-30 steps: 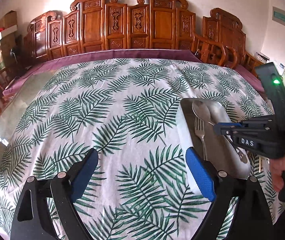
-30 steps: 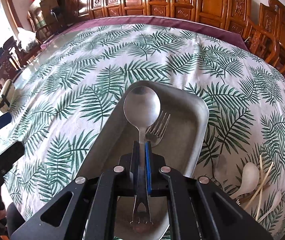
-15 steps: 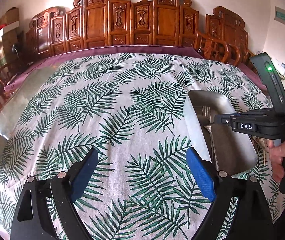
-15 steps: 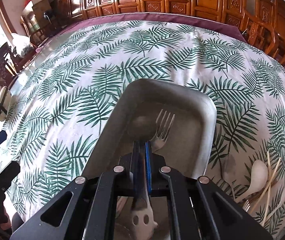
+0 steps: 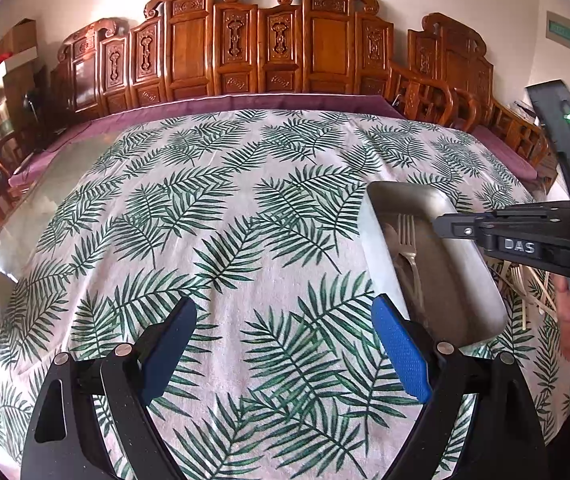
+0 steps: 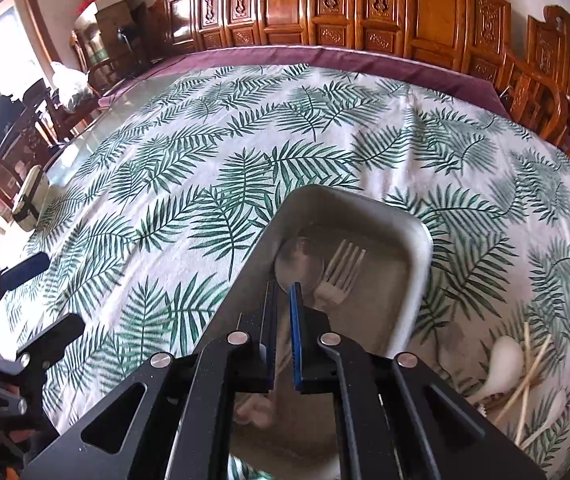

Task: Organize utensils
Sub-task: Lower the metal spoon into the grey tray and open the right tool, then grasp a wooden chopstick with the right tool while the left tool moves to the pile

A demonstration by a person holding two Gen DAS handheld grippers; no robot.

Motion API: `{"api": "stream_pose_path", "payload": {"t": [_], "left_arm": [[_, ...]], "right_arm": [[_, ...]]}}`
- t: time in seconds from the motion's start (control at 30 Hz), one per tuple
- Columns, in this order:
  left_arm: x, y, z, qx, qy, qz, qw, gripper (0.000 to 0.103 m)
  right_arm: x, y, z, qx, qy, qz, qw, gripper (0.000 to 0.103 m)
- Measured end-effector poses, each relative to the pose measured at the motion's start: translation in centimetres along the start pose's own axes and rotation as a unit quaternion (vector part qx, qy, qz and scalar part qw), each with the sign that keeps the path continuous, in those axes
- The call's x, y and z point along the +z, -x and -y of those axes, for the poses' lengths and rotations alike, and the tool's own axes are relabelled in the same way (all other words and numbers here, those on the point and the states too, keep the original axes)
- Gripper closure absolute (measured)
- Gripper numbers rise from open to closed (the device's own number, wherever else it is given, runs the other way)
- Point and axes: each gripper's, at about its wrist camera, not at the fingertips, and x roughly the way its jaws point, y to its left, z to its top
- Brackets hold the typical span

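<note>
- On the far left, my left gripper [image 5: 281, 344] hangs idle over the table [image 5: 225, 216], which is covered in a palm-leaf cloth. Its blue fingers [image 5: 399, 354] are spread wide and grasp nothing; I judge it is parked there to stay out of the way.
- Just beside its right finger sits the metal tray [image 6: 417, 240], the place where the utensils are being gathered.
- Inside the tray a metal spoon [image 6: 299, 258] and a metal fork [image 6: 339, 272] lie side by side, heads pointing away from me, handles toward me. That keeps them lined up.
- My right gripper [image 6: 283, 332] sits low over the tray's near end, above the spoon's handle. Its fingers are parted by a narrow gap and clamp nothing, so the spoon looks released.
- To the right of the tray, on the cloth, lies a loose pile: a white spoon [image 6: 503, 360], a second pale spoon and thin chopsticks [image 6: 533, 364], crossing one another. They look unsorted, and the tangle may hinder a clean pick.
- Carved wooden chairs [image 5: 269, 48] line the table's far edge, well apart from my work.
</note>
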Motion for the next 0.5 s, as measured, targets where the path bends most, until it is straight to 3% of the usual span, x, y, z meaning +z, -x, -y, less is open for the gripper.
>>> {"api": "stream_pose_path", "payload": {"t": [0.23,0.5], "left_arm": [[0.3,1.1,2.7,-0.020,-0.009,0.009,0.9997,0.017],[1.3,1.7,8.6,-0.064,-0.044,0.019,0.9968,0.017]], "right_arm": [[-3.1,5.3,2.5,0.001,0.009,0.034,0.999,0.096],[-9.1,8.0,11.3,-0.078,0.002,0.014,0.997,0.095]]}}
